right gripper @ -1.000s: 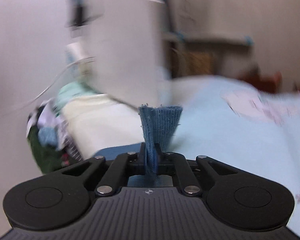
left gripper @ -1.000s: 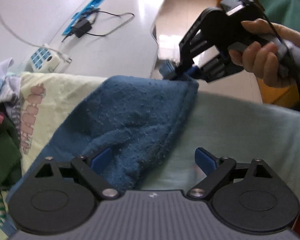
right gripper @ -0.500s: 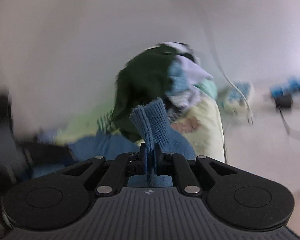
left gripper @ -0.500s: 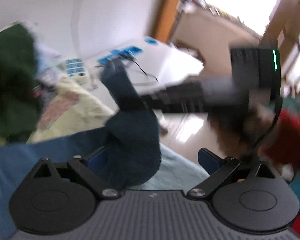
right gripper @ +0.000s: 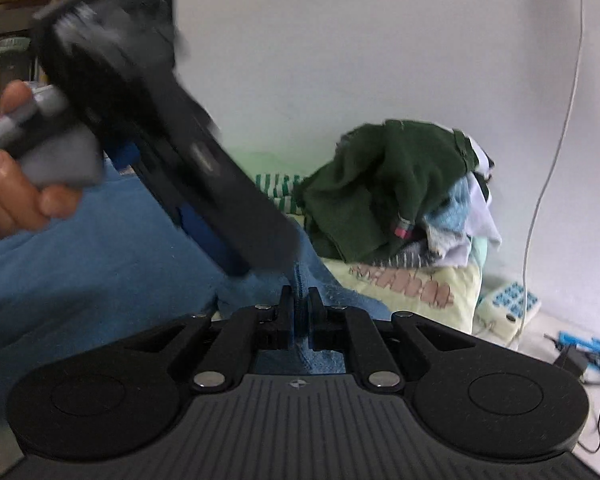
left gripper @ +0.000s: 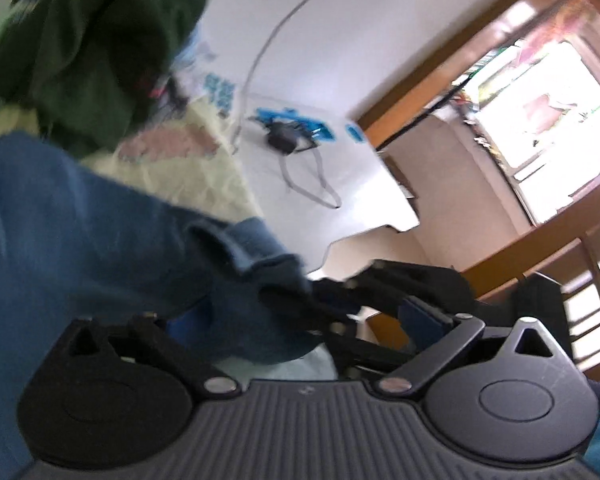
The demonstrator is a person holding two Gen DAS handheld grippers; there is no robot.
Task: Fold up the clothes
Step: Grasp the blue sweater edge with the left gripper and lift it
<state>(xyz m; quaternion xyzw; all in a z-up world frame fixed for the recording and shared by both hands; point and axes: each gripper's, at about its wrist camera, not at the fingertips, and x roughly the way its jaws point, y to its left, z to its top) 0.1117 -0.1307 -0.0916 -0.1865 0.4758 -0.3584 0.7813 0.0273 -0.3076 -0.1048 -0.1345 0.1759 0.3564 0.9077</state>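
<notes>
Looking along the right claw (right gripper: 299, 312), we find its fingers pinched tight on a fold of the blue towel (right gripper: 100, 272), which spreads across the left half of that frame. Our left claw (left gripper: 300, 320) stands wide apart, the towel (left gripper: 80, 216) bunched between its fingers; whether cloth touches either pad we cannot tell, since motion blur smears the lower middle of the left view. In the right view the left claw (right gripper: 256, 240) crosses from upper left as a dark blurred bar, a hand (right gripper: 16, 196) cut off at the left edge. At frame centre-right sits the clothes pile (right gripper: 400, 192), green garment on top, over a pale yellow sheet (right gripper: 412, 288) whose brown print is unreadable. On the white tabletop (left gripper: 340, 184) lies a black adapter (left gripper: 282, 138) with blue pieces. No writing is legible.
</notes>
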